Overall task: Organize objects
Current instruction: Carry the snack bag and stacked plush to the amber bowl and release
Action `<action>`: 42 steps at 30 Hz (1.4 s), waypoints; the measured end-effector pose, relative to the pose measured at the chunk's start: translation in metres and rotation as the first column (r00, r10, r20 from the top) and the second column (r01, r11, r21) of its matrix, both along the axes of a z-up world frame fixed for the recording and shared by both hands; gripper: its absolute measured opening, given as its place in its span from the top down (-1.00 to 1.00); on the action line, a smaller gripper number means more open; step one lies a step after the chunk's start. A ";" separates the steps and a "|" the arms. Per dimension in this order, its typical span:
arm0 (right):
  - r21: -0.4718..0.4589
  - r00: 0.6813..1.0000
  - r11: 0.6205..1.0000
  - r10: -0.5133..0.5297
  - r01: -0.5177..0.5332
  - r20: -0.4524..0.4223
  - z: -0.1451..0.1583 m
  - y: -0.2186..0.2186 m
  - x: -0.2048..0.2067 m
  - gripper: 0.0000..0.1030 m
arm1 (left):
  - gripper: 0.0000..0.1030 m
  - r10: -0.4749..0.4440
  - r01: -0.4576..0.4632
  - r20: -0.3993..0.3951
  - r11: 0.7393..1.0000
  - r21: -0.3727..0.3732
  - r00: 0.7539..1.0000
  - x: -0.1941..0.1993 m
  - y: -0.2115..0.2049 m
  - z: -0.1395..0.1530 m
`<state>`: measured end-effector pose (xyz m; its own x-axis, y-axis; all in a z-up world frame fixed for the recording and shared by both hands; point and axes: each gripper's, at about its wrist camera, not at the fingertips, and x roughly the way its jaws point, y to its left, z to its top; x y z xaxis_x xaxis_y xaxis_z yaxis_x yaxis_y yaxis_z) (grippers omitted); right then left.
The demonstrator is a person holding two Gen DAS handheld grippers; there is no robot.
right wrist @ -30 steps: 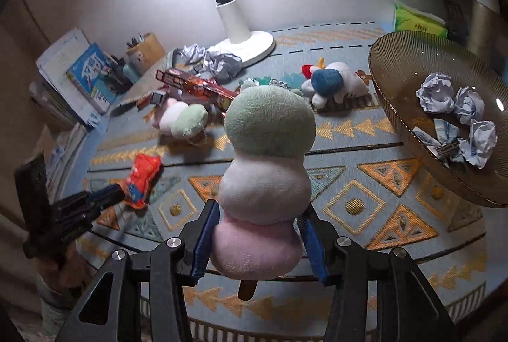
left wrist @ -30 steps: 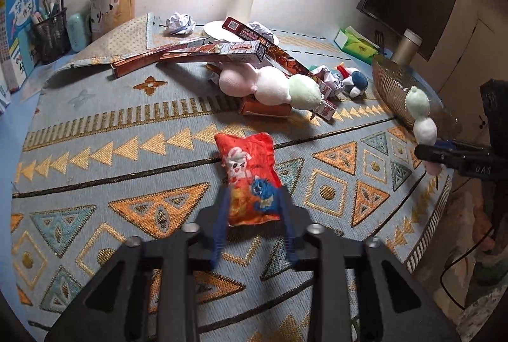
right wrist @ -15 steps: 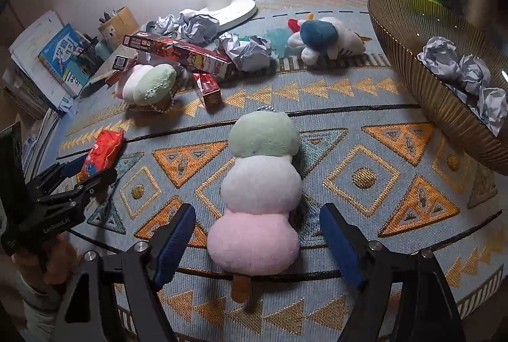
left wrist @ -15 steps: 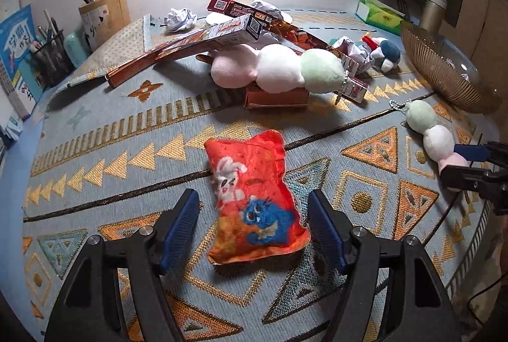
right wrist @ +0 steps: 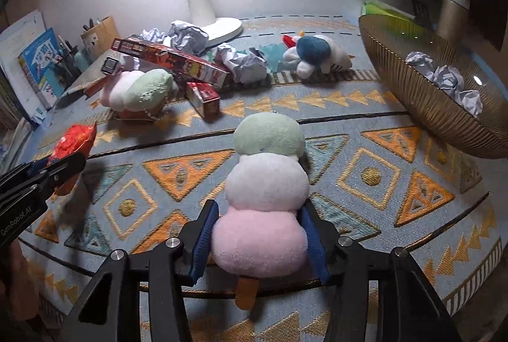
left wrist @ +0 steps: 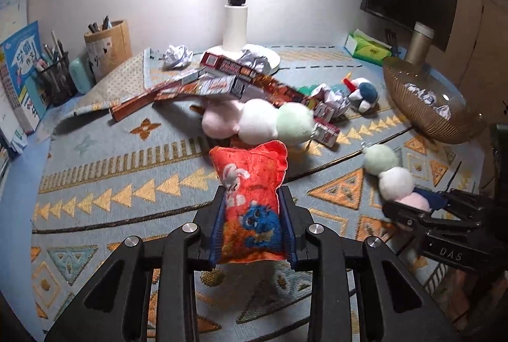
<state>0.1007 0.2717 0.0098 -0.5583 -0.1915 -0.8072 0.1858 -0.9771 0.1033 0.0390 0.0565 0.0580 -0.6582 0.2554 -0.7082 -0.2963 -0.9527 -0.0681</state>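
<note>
Left gripper [left wrist: 252, 223]: jaws just closed in, now pinching the lower half of the red snack-bag plush [left wrist: 250, 199], its top edge poking up above the patterned cloth [left wrist: 95, 183]. Right gripper [right wrist: 257, 238]: jaws also just closed, now squeezing the pink bottom ball of the three-ball dumpling plush [right wrist: 266, 189], white and green balls pointing away, brown stick sticking out toward the camera. Lying beyond: a second dumpling plush [left wrist: 257, 121] against red boxes [right wrist: 171, 59], crumpled paper [right wrist: 244, 62], a white-and-blue plush [right wrist: 317, 54]. Sitting right: a ribbed bowl [right wrist: 422, 100] holding paper balls.
</note>
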 end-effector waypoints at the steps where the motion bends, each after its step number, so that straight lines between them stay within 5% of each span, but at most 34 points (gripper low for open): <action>1: -0.055 1.000 0.998 0.022 -0.021 0.006 0.002 0.003 0.001 0.03 | 0.47 -0.012 0.012 -0.012 1.000 0.004 1.000 0.001 0.003 0.007; 6: -0.136 1.000 0.990 0.027 -0.028 -0.007 0.023 0.021 0.006 0.03 | 0.47 -0.101 0.104 -0.061 0.994 0.040 0.993 0.001 0.030 0.044; 11: -0.172 0.988 0.984 -0.077 0.053 -0.131 0.080 0.072 0.008 0.03 | 0.47 -0.209 0.215 -0.135 0.976 0.030 0.969 -0.007 0.082 0.086; 17: -0.198 0.914 0.958 -0.263 0.208 -0.309 0.164 0.161 0.013 0.02 | 0.47 -0.363 0.388 -0.171 0.910 0.145 0.916 -0.030 0.154 0.128; 21: -0.176 0.862 0.940 -0.339 0.292 -0.378 0.194 0.199 0.007 0.02 | 0.47 -0.405 0.435 -0.172 0.874 0.216 0.898 -0.052 0.200 0.134; 27: -0.120 0.877 0.933 -0.360 0.339 -0.320 0.180 0.224 -0.031 0.01 | 0.43 -0.443 0.464 -0.138 0.838 0.287 0.886 -0.081 0.258 0.108; 31: -0.093 0.911 0.949 -0.315 0.301 -0.268 0.156 0.225 -0.054 -0.08 | -0.29 -0.436 0.438 -0.091 0.826 0.355 0.895 -0.097 0.274 0.089; 36: 0.009 0.919 0.951 -0.297 0.309 -0.258 0.142 0.217 -0.054 -0.16 | -0.29 -0.426 0.415 -0.053 0.835 0.361 0.903 -0.099 0.263 0.079; 38: 0.010 0.916 0.952 -0.292 0.306 -0.275 0.143 0.217 -0.046 -0.37 | -0.29 -0.416 0.411 -0.065 0.841 0.351 0.907 -0.094 0.251 0.083; 42: -0.015 0.910 0.954 -0.291 0.300 -0.296 0.149 0.220 -0.038 -0.41 | -0.29 -0.379 0.390 -0.101 0.858 0.334 0.920 -0.081 0.217 0.096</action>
<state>0.0627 0.4919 0.1585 -0.7968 0.0406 -0.6028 -0.0949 -0.9938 0.0585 -0.0422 0.2733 0.1543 -0.4778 0.7139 -0.5119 -0.6417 -0.6816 -0.3517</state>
